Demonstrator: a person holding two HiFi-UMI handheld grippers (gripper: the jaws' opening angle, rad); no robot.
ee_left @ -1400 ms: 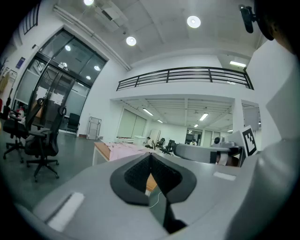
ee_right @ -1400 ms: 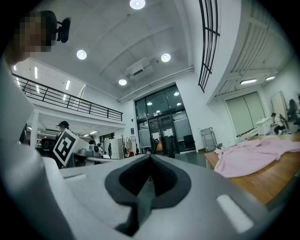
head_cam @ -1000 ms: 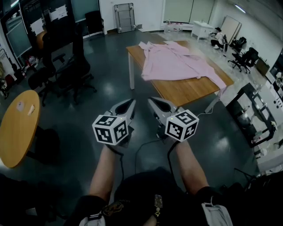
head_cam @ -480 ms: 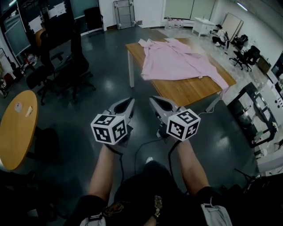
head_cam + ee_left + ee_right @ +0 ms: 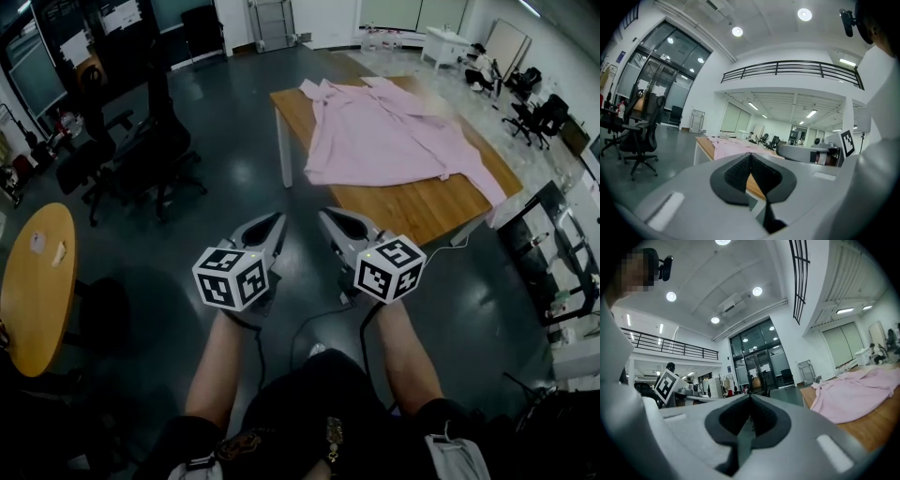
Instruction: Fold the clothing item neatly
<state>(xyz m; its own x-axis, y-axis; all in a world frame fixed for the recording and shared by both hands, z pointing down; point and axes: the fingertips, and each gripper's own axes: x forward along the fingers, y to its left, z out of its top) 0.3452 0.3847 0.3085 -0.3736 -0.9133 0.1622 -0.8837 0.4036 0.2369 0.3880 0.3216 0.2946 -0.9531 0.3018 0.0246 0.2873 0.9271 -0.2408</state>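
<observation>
Looking down from the head view, I see my two bare forearms reaching forward over a dark, glossy floor, each hand carrying a grey tong with a black-and-white marker cube on its back. The left gripper point(image 5: 276, 222) and the right gripper point(image 5: 327, 217) sit side by side, near each other and roughly level, both aimed at a wooden table point(image 5: 412, 208) that stands well apart from them across the floor. In each gripper view the dark ribbed pads meet along a single seam with nothing caught between them, so both tongs are closed and empty. I judge this suits carrying them when there is nothing within reach to grasp. The pink shirt point(image 5: 394, 141) lies spread open across most of the table, collar toward the far end, and one sleeve trails over the right edge. It looks laid out flat so that its edges are easy to pick up. No fold has been made in it. Black office chairs point(image 5: 155, 141) stand to the left, and a round wooden table point(image 5: 33, 291) sits at the left edge of the view.
</observation>
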